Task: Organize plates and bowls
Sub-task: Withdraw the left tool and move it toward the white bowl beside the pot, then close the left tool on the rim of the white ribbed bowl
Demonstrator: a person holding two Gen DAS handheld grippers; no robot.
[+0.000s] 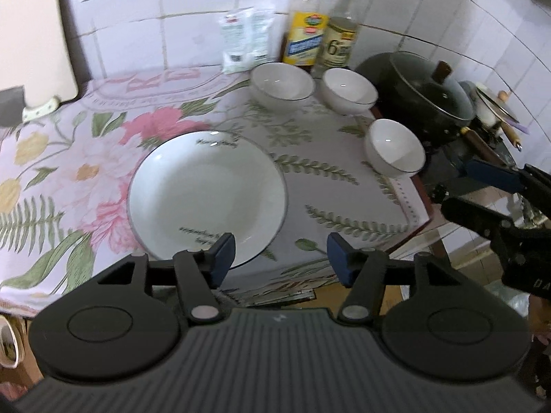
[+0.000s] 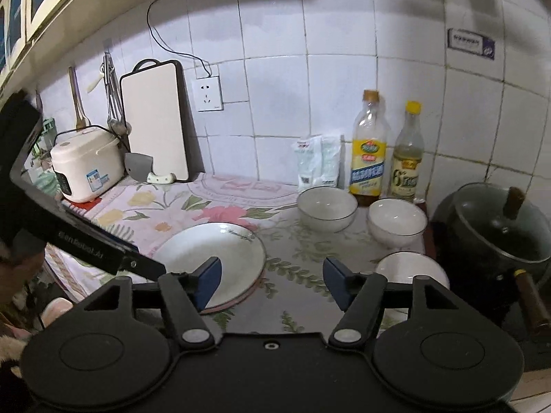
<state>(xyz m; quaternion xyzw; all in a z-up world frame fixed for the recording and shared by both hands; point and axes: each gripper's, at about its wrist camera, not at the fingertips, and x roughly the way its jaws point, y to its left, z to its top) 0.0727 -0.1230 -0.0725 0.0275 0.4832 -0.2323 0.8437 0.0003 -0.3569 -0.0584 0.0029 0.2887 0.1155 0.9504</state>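
Left gripper (image 1: pixel 280 258): jaws wide apart and holding nothing; its blue pads hang over the near edge of the table, the left pad (image 1: pixel 224 256) overlapping the plate's near rim in the left wrist view; whether it touches cannot be told.
Right gripper (image 2: pixel 272 284): jaws wide apart, empty; it hovers above the cloth between the plate and the nearest bowl. In the left wrist view it enters at 3 o'clock.
Plate (image 1: pixel 206 196): a white deep plate with a dark rim and script on its border, lying flat on the floral tablecloth (image 1: pixel 69 158), at the centre of the left wrist view and at about 8 o'clock from centre in the right wrist view.
Far left bowl (image 1: pixel 281 84): white with a dark rim, upright, at 1 o'clock from the plate, just in front of the bottles.
Far right bowl (image 1: pixel 349 90): same kind, just beside the first, apart from it.
Near bowl (image 1: pixel 394 148): upright by the table's right edge, at 3 o'clock from the plate, close to the black pot (image 1: pixel 430 93).
Back wall: an oil bottle (image 1: pixel 306 24), a second bottle (image 1: pixel 341 31) and white packets (image 1: pixel 244 38) stand against the tiles.
Far left: a rice cooker (image 2: pixel 86 167) and a cutting board (image 2: pixel 155 120) at 10 o'clock in the right wrist view.
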